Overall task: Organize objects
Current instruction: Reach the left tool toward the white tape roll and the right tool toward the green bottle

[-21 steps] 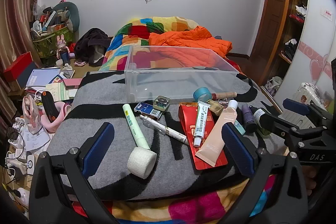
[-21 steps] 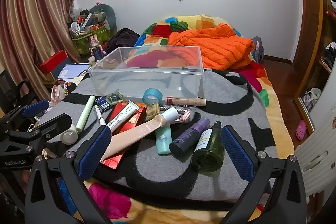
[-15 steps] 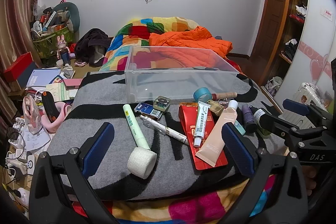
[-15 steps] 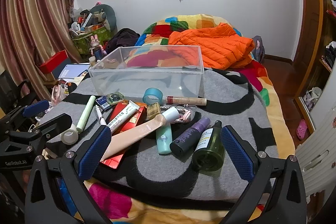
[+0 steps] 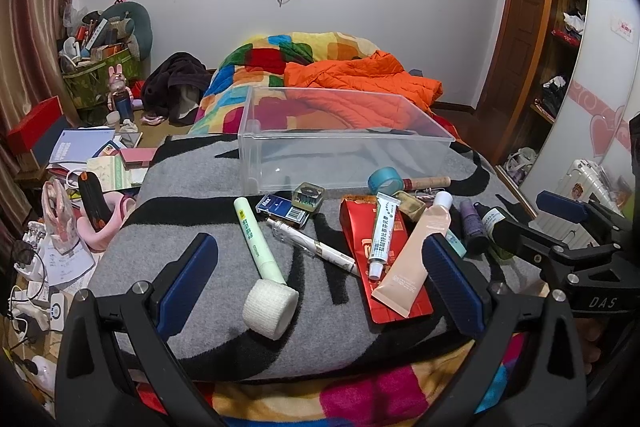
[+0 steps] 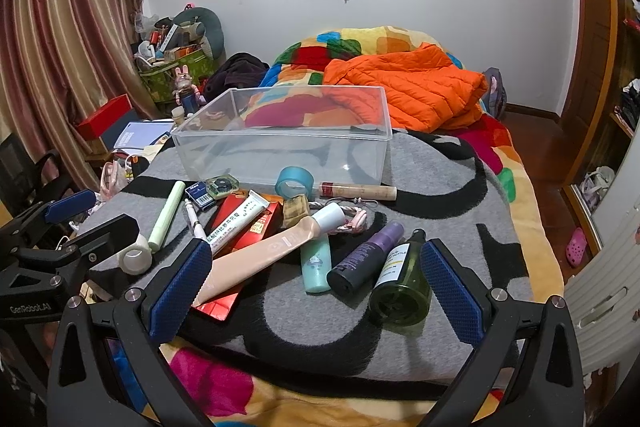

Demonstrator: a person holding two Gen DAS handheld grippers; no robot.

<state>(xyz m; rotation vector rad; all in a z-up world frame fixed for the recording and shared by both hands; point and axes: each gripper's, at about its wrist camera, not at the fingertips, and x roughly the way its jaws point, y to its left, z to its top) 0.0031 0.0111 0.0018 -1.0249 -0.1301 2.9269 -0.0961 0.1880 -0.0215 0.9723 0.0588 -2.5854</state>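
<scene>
The clear plastic bin [image 5: 344,155], a rigid, glossy, straight-walled box, sits empty on the grey and black fleece blanket [image 5: 192,235], so the sorting looks not yet begun and the step in hand is picking a first item. Everything to be tidied lies in front of the bin, on the near side. Largest there is the flat red packet [image 5: 362,227], stiff and shiny, with a soft peach tube [image 5: 416,251] and a slimmer white ointment tube [image 5: 382,231] lying across it. Just right of the packet lie a round green glass bottle [image 6: 402,283], a dark purple-capped spray bottle [image 6: 366,259] and a pale teal tube [image 6: 316,261]. Left of the packet are a pale green stick [image 5: 256,239], a woven white bandage roll [image 5: 270,309] touching its near end, and a white pen [image 5: 316,247]. Closest to the bin's front wall are a blue tape roll [image 5: 385,179], a wooden-looking stick [image 6: 360,191] and a small blue box [image 5: 282,209]. The left gripper [image 5: 320,283] and the right gripper [image 6: 316,287] both hover with jaws spread wide and nothing between them. The next move likely calls for lowering 1 claw over a firm, round item, such as the green bottle, which could roll.
</scene>
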